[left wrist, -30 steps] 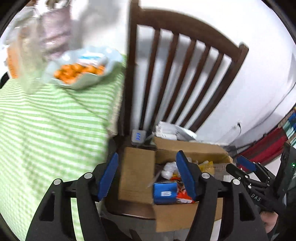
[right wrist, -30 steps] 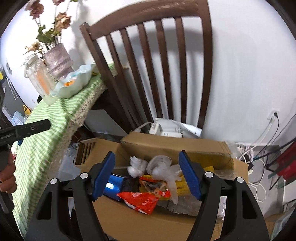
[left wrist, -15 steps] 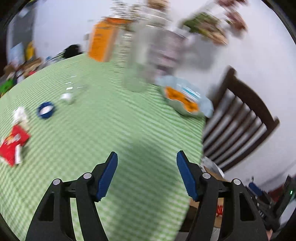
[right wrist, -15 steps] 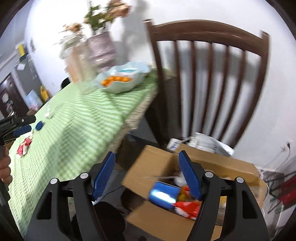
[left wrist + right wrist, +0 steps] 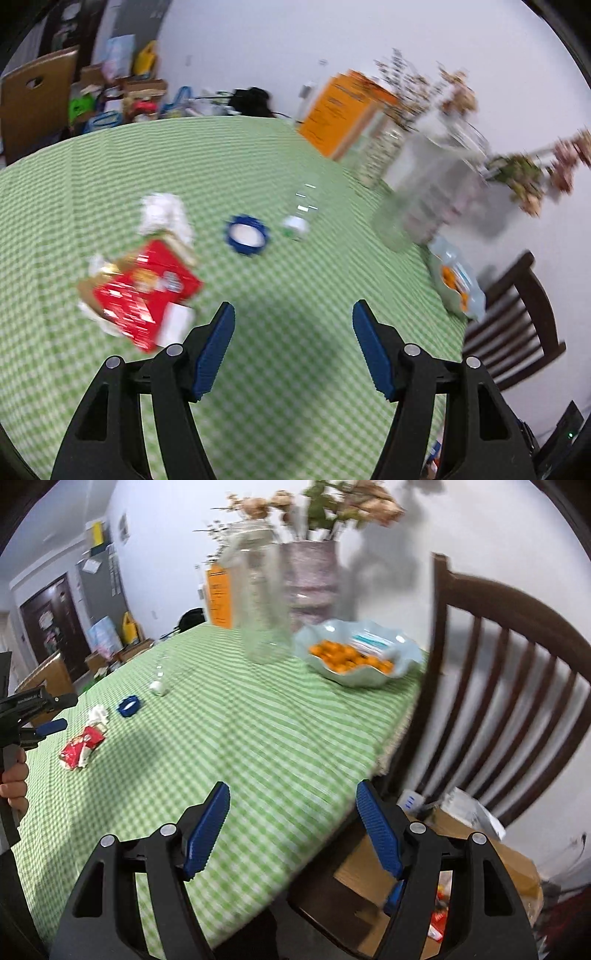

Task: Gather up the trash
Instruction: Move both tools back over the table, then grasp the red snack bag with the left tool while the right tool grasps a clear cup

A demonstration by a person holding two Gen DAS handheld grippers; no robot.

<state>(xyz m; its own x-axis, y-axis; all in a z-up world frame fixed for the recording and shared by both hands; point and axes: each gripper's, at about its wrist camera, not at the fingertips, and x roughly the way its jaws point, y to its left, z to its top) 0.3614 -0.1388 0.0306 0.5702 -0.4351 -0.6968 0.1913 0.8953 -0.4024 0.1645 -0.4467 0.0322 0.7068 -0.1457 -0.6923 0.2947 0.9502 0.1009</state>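
On the green checked tablecloth (image 5: 295, 280) lie a red snack wrapper (image 5: 142, 291), a crumpled white tissue (image 5: 164, 214), a blue cap (image 5: 246, 234) and a clear plastic bottle (image 5: 301, 216) on its side. My left gripper (image 5: 293, 325) hovers open and empty over the cloth, just right of the wrapper. In the right wrist view the wrapper (image 5: 81, 747), tissue (image 5: 98, 713), cap (image 5: 128, 706) and bottle (image 5: 159, 685) sit far left, near the left gripper (image 5: 48, 714). My right gripper (image 5: 291, 808) is open and empty above the table's near edge. A cardboard box (image 5: 476, 867) with trash stands on the chair seat.
A glass jar (image 5: 264, 605), a vase of dried flowers (image 5: 314, 572), an orange carton (image 5: 219, 598) and a pale blue bowl of orange snacks (image 5: 360, 657) stand at the table's far side. A dark wooden chair (image 5: 509, 686) is at the right. Clutter lines the far wall.
Both grippers swung away from the box on the chair and up over the table. The left now faces the wrapper, tissue and cap; the right faces the table edge. Both jaws stayed open.
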